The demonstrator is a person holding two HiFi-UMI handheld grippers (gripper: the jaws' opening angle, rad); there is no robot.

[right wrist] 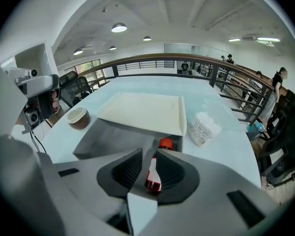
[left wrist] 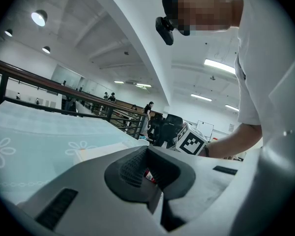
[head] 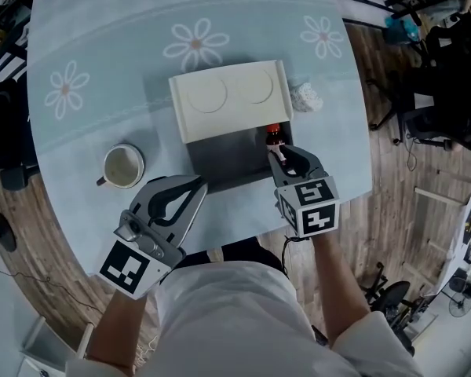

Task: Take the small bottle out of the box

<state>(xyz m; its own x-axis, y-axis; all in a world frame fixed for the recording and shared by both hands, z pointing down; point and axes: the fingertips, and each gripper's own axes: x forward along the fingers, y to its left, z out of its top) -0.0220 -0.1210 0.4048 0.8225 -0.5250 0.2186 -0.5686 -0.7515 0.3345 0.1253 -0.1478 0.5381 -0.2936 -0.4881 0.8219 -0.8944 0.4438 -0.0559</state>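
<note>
The small bottle [head: 275,138], clear with a red cap and a red base, lies at the right inner wall of the grey box [head: 224,162]. The box's cream lid [head: 229,96] is folded back. My right gripper [head: 282,155] reaches into the box from the near side. In the right gripper view the bottle [right wrist: 154,173] sits in the narrow gap between the jaws of that gripper [right wrist: 148,157], cap pointing away. The jaws stand slightly apart and I see no pad pressing it. My left gripper [head: 196,185] rests at the box's near left corner, shut and empty.
A cup [head: 123,166] stands left of the box on the pale blue flowered tablecloth [head: 102,45]. A crumpled white wrapper [head: 306,97] lies right of the lid. The table's near edge runs just under both grippers, with wooden floor beyond.
</note>
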